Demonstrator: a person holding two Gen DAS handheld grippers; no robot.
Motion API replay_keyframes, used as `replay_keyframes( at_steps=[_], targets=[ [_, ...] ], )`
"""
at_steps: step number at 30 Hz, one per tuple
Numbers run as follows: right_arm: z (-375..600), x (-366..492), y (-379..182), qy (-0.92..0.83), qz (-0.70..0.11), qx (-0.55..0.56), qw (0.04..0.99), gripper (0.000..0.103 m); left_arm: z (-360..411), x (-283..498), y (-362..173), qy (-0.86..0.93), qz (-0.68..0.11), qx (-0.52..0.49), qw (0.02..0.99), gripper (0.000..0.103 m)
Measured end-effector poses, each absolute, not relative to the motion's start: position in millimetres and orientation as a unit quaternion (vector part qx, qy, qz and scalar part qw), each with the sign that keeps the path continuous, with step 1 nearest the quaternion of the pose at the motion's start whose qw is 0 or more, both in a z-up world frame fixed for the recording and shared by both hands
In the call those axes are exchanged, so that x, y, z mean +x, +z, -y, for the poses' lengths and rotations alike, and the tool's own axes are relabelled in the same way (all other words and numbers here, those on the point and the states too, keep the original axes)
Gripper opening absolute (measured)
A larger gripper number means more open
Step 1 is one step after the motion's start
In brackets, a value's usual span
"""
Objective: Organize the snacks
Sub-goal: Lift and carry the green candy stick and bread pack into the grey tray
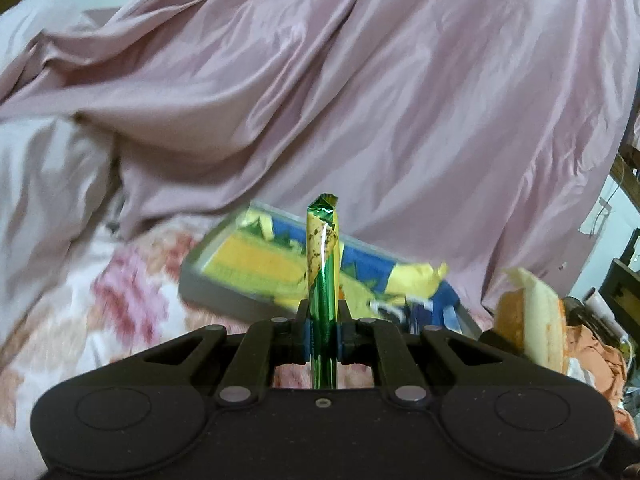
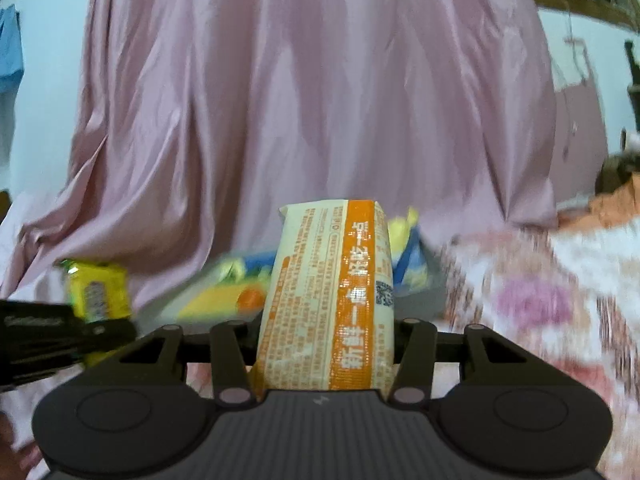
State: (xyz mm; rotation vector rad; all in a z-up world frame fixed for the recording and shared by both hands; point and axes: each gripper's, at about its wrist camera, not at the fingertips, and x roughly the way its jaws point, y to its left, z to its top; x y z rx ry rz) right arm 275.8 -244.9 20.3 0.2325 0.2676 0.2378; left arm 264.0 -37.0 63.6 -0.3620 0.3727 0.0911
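Note:
My left gripper (image 1: 323, 334) is shut on a thin green and yellow snack packet (image 1: 322, 248), seen edge-on and standing up between the pads. Behind it a grey tray (image 1: 200, 268) holds yellow and blue snack bags (image 1: 256, 260). My right gripper (image 2: 326, 344) is shut on a cream and orange snack pack (image 2: 332, 280) with printed text, held upright. In the right wrist view the left gripper (image 2: 100, 330) shows at the left edge, carrying the yellow packet (image 2: 98, 292). The same tray (image 2: 424, 300) lies behind the orange pack. In the left wrist view the orange pack (image 1: 532, 320) appears at the right.
Everything sits on a bed with a pink floral sheet (image 1: 100, 300). A large pink satin cloth (image 1: 360, 100) hangs or drapes across the back. Cluttered furniture and orange fabric (image 1: 600, 352) stand at the far right. A blue garment (image 2: 8, 52) hangs at the far left.

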Motion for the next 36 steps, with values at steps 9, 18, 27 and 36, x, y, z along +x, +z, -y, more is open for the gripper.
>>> replay_keyframes(
  at_steps=[9,18,27,36],
  targets=[
    [271,348,20,0.098,-0.074,0.126,0.984,0.053,46,339,69,0.035,-0.169,-0.192,0.966,0.012],
    [268,388,6,0.123,-0.07,0.118,0.983,0.053,72,400,50,0.021,-0.179,-0.189,0.965,0.011],
    [268,414,2,0.129,-0.085,0.118,0.981,0.053,85,423,27,0.018,-0.215,-0.171,0.961,0.012],
    [261,429,-4,0.14,-0.12,0.115,0.976,0.053,82,425,15,0.025,-0.224,-0.175,0.958,0.013]
  ],
)
